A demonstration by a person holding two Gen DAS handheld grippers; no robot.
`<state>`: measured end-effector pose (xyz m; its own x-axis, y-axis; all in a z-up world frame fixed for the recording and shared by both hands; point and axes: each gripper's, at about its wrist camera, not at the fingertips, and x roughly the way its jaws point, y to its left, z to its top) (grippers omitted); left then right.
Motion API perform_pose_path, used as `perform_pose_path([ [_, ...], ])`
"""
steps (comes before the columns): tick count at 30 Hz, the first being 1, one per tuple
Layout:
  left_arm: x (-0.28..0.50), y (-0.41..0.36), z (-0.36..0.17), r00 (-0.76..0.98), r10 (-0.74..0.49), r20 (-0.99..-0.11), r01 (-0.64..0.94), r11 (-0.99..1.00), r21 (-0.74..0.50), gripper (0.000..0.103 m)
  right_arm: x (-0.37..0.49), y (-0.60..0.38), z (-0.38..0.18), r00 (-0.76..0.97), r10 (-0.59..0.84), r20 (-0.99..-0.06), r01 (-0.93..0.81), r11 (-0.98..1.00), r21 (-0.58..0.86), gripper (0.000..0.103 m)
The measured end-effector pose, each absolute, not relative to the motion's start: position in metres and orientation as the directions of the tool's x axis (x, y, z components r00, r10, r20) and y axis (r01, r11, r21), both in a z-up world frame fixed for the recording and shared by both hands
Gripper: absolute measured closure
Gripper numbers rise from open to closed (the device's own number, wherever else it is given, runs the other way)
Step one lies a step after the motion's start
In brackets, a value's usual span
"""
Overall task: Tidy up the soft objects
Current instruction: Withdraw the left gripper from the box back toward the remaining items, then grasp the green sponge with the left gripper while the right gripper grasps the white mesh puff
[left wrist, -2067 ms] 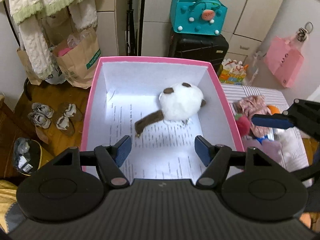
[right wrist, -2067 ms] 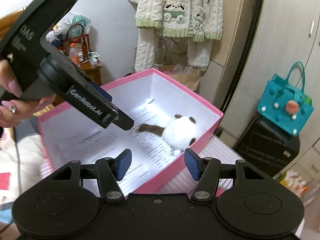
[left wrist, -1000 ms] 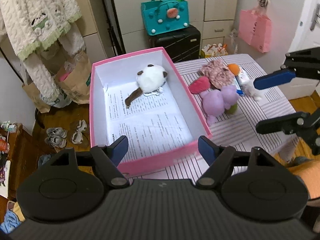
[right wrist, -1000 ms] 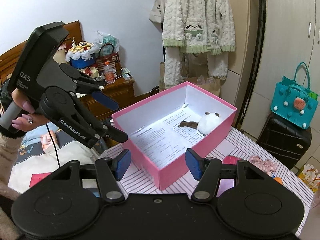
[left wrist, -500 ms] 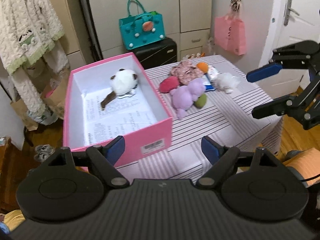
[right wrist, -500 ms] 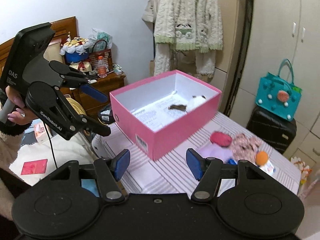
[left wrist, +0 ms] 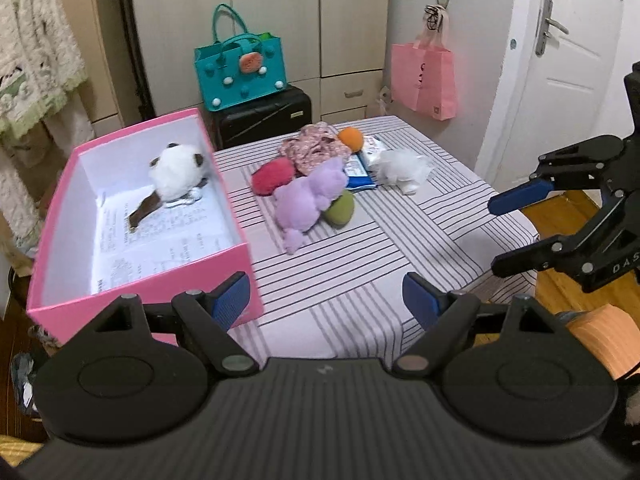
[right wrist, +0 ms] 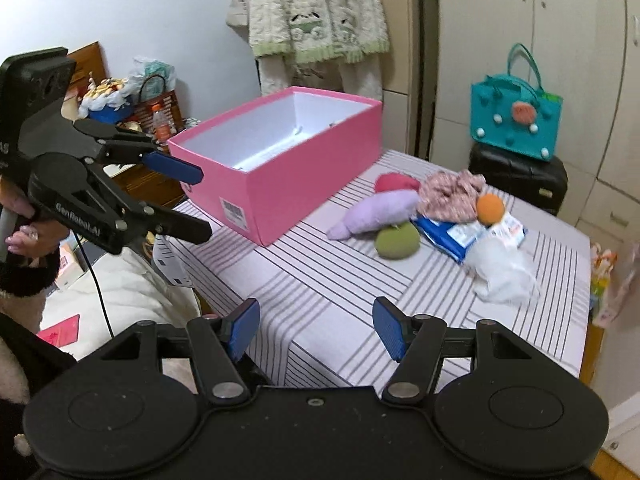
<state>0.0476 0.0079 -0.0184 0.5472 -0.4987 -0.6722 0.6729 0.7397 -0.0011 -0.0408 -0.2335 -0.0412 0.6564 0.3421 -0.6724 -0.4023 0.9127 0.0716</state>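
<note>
A pink box (left wrist: 140, 312) stands on the left of the striped table (left wrist: 360, 280). Inside it lies a white plush with brown ears and tail (left wrist: 178, 178); the box wall (right wrist: 300, 168) hides this plush in the right wrist view. Right of the box, a purple plush (left wrist: 308, 196), a red plush (left wrist: 272, 174), a green plush (left wrist: 340, 210), a floral cloth (left wrist: 312, 150), an orange ball (left wrist: 351, 138) and a white fluffy toy (left wrist: 400, 168) lie in a pile. My left gripper (left wrist: 326, 300) hangs open and empty over the table's near edge. My right gripper (right wrist: 316, 330) is open and empty, short of the pile.
A blue packet (left wrist: 360, 168) lies among the toys. Behind the table a teal bag (left wrist: 240, 68) sits on a black suitcase (left wrist: 264, 116), and a pink bag (left wrist: 424, 76) hangs beside a white door. A knitted cardigan (right wrist: 316, 12) hangs behind the box. A cluttered nightstand (right wrist: 132, 100) stands at left.
Both grippers drew back from over the box and sank. The box now lies farther off to the left, and the toy pile has come into view.
</note>
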Motion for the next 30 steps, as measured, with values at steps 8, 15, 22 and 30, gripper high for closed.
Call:
perform_pose_path([
  [8,0.047,-0.038,-0.036,0.59,-0.482,-0.648,0.702,0.702,0.118,0.022,-0.032,-0.255,-0.056,0.674,0.331,-0.66,-0.377,0.923,0.077,0.034],
  [15,0.069,-0.065,-0.059,0.514,-0.528,-0.676,0.7,0.713,-0.025,0.023,-0.018,-0.283,-0.077,0.712,0.282,-0.643,-0.315,0.947,0.066,0.031],
  [22,0.085,-0.093,-0.088,0.542,-0.521,-0.66,0.654,0.754,-0.058,0.027,-0.003,-0.318,-0.097,0.779,0.231,-0.582,-0.226,0.971,0.082,0.027],
  [30,0.113,-0.121,-0.113,0.614,-0.479,-0.627,0.571,0.818,-0.065,0.028,0.023,-0.34,-0.119,0.841,0.197,-0.504,-0.193,0.979,0.061,0.024],
])
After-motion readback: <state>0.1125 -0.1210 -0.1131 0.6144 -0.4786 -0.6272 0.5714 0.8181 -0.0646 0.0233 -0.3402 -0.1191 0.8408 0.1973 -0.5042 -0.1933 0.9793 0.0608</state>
